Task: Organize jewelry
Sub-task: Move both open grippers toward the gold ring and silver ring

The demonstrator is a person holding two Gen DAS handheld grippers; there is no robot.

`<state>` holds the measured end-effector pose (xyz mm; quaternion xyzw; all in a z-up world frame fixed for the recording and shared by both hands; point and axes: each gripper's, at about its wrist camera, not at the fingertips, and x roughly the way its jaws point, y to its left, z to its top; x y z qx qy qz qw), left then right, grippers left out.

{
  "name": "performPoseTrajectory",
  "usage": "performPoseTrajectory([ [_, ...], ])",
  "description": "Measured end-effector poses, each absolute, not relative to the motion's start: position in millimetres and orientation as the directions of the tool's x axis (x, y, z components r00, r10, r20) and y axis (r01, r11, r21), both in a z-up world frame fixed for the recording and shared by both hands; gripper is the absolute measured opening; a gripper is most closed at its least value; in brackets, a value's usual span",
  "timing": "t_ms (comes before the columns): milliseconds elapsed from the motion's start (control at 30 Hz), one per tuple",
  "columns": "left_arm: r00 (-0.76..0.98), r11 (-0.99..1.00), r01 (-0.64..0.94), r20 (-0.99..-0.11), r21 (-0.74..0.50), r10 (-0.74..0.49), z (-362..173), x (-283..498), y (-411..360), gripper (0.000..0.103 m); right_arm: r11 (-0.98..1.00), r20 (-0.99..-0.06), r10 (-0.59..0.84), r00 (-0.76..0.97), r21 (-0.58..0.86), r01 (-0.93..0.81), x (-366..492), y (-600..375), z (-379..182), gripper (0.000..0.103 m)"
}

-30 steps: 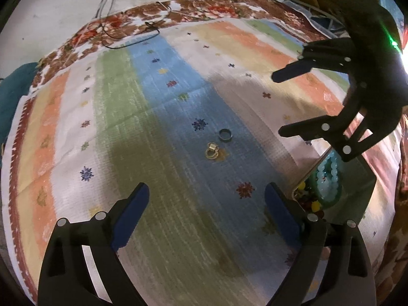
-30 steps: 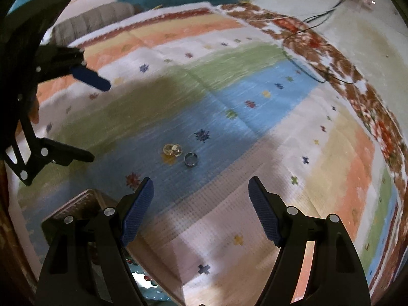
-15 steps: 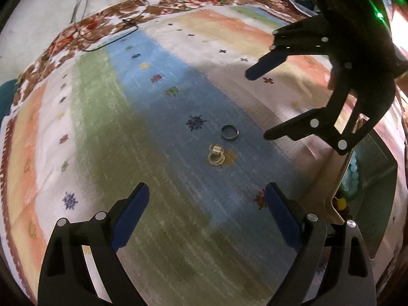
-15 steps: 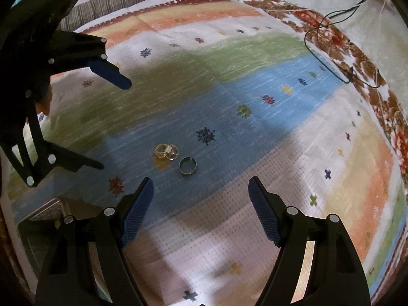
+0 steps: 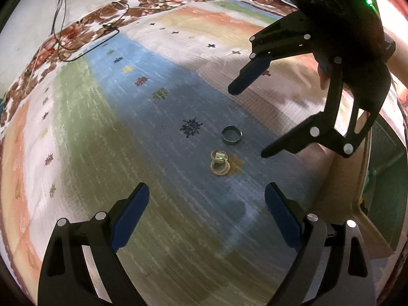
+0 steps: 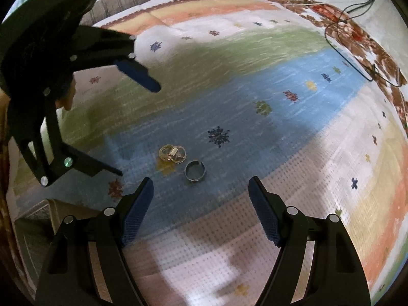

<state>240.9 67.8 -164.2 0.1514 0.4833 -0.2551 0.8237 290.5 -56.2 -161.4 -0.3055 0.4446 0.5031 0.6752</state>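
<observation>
A dark silver ring lies on the blue stripe of the striped cloth; it also shows in the right wrist view. A small cluster of gold rings lies just beside it, and shows in the right wrist view too. My left gripper is open and empty, hovering short of the gold cluster. My right gripper is open and empty, just short of the silver ring. Each gripper shows in the other's view, the right one and the left one, both open above the cloth.
A tan jewelry box with a grey-green lining sits at the right edge of the left wrist view, and at the lower left of the right wrist view. Black cables lie at the cloth's far floral border.
Both grippers have moved closer to the rings, which now look larger. The box has slid toward the edges of both views. Both grippers stay open.
</observation>
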Motion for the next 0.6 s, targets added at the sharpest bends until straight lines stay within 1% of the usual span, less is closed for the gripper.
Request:
performPoseTrajectory([
  [333, 0.393, 0.775, 0.632, -0.859, -0.006, -0.327, -170.9, 247.8, 64.0, 0.088, 0.241, -0.904, 0.423, 0.062, 0.047, -0.969, 297.1, -55.5, -166.1, 0.076],
  [467, 0.385, 0.764, 0.645, -0.859, -0.012, -0.339, -176.3, 253.2, 64.1, 0.079, 0.221, -0.906, 0.419, 0.061, 0.036, -0.975, 298.6, -55.5, -170.4, 0.076],
  [533, 0.382, 0.755, 0.655, -0.858, -0.012, -0.345, -178.5, 254.8, 64.1, 0.079, 0.207, -0.904, 0.425, 0.053, 0.04, -0.978, 298.2, -55.5, -171.2, 0.076],
  [600, 0.379, 0.747, 0.664, -0.853, -0.018, -0.358, -178.7, 256.3, 64.2, 0.076, 0.195, -0.902, 0.429, 0.048, 0.041, -0.98, 298.1, -54.7, -172.3, 0.076],
])
